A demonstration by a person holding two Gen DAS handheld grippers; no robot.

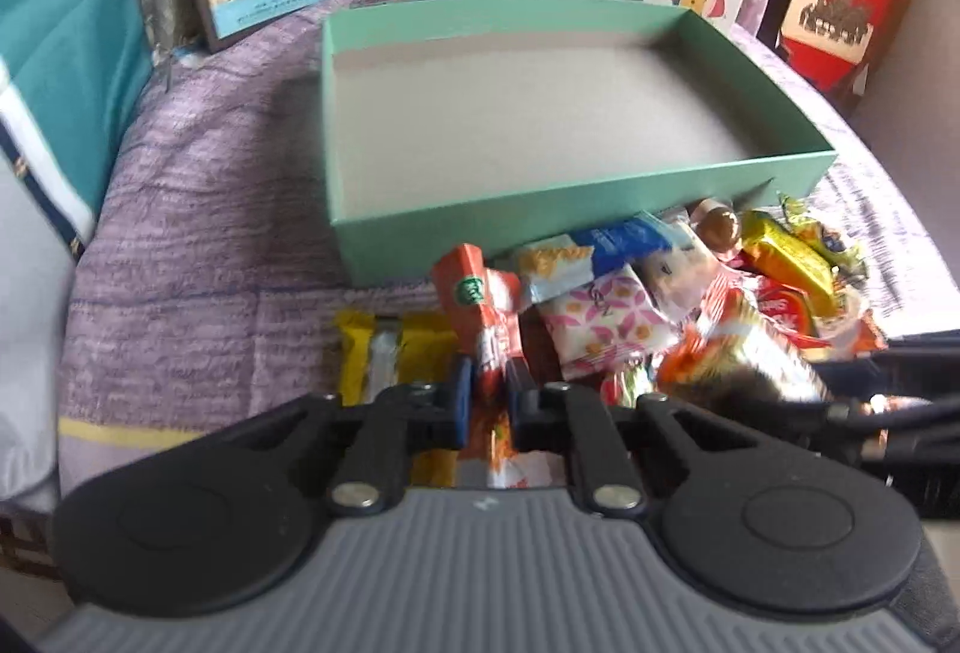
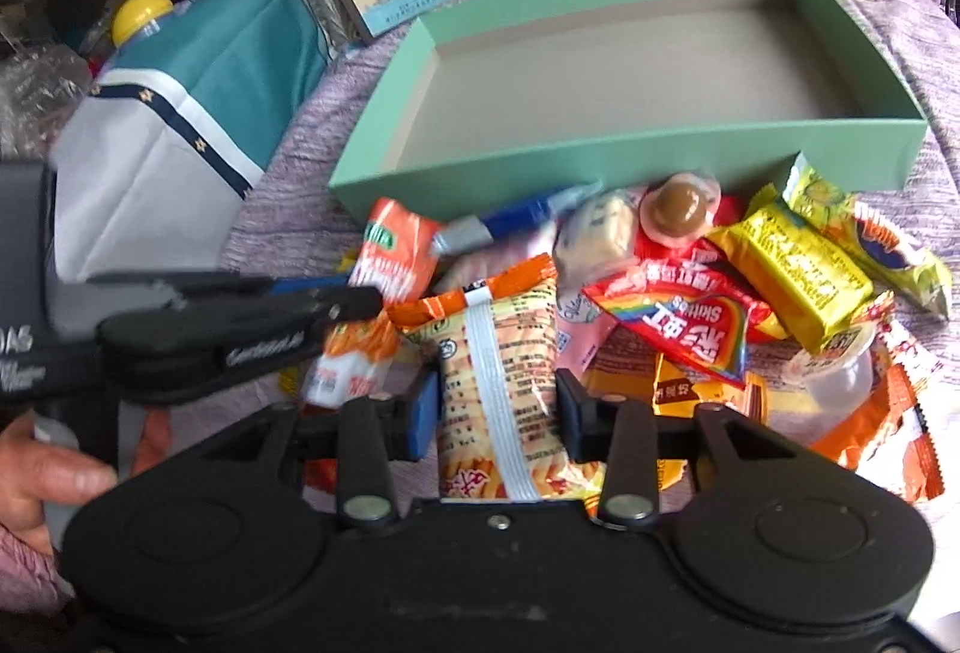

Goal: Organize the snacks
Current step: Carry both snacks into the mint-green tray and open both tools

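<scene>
Snack packets (image 1: 483,317) (image 2: 504,383) in both tools (image 1: 485,383) (image 2: 498,413)

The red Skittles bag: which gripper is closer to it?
Right. The right gripper, shut on an orange snack packet, sits just beside the red Skittles bag. The left gripper, shut on an orange-and-white packet, is farther off, on the pile's left edge.
</scene>
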